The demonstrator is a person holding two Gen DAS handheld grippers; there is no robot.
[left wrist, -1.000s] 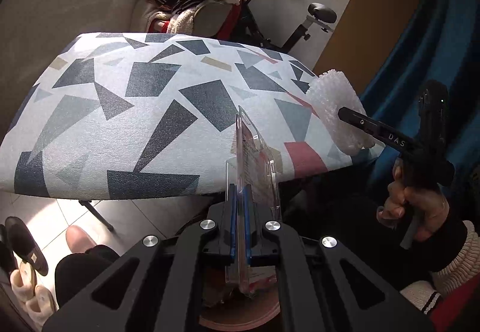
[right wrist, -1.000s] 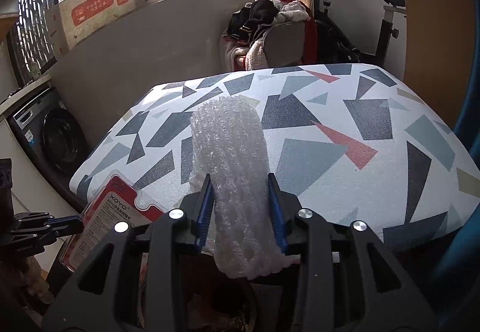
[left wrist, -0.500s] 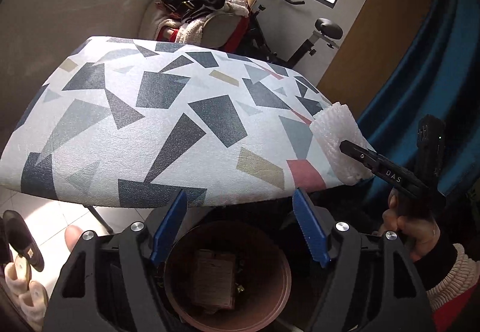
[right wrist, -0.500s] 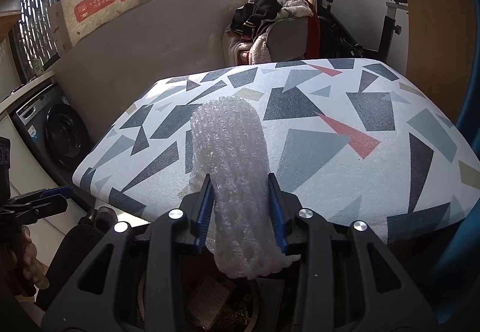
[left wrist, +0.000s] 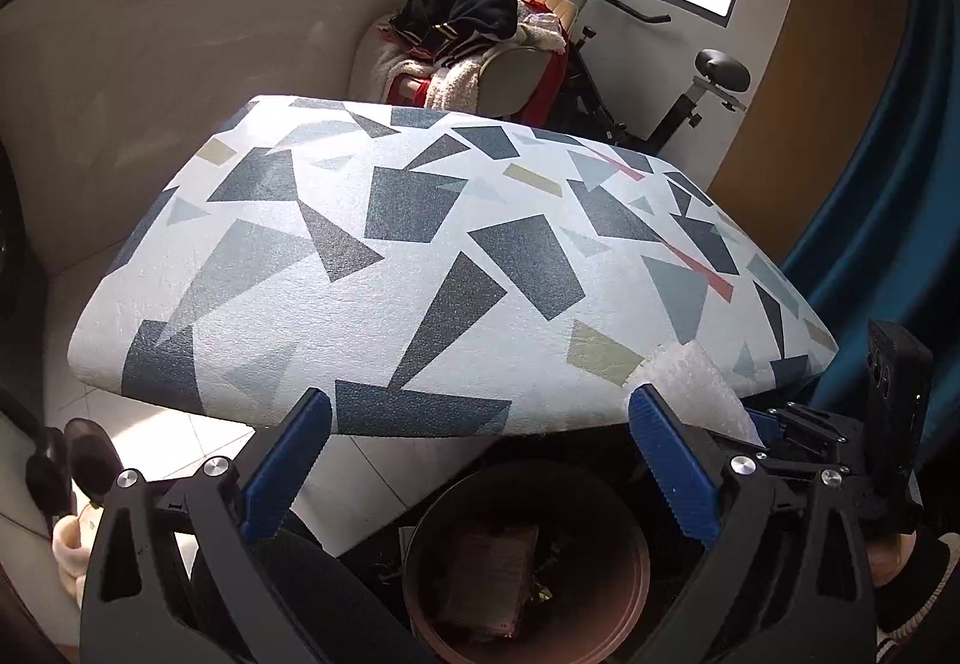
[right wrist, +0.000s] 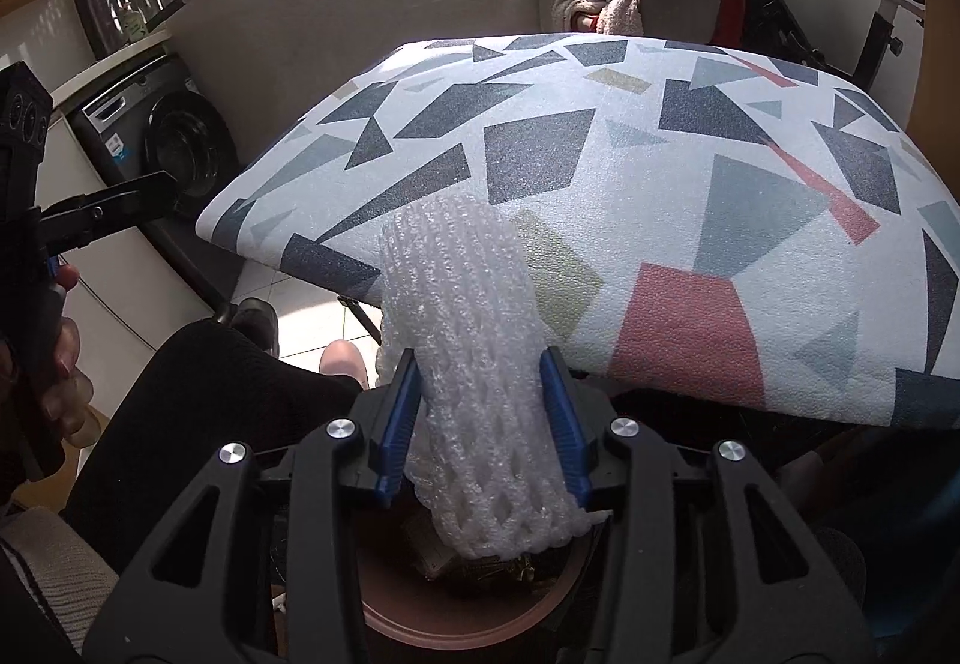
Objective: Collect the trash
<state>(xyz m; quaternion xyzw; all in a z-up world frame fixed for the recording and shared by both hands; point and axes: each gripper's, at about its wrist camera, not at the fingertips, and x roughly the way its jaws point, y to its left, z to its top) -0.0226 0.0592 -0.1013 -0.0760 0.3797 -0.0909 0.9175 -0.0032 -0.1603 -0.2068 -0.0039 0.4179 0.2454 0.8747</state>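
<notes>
My right gripper (right wrist: 483,400) is shut on a white foam net sleeve (right wrist: 474,352) and holds it over a brown round bin (right wrist: 456,622) below the table edge. The sleeve also shows in the left wrist view (left wrist: 690,382), with the right gripper (left wrist: 798,424) beside it. My left gripper (left wrist: 480,460) is open and empty above the same bin (left wrist: 522,562), which holds a flat clear packet (left wrist: 486,574) and other scraps. The left gripper shows at the left of the right wrist view (right wrist: 120,208).
A table with a white cover of grey, blue and red shapes (left wrist: 420,268) fills the middle. Behind it stand a chair piled with clothes (left wrist: 474,39) and an exercise bike (left wrist: 690,93). A washing machine (right wrist: 162,135) is at left. My knee (right wrist: 222,400) is beside the bin.
My left gripper opened and dropped the clear packet into the bin. My right gripper moved left and down with the foam sleeve, now above the bin.
</notes>
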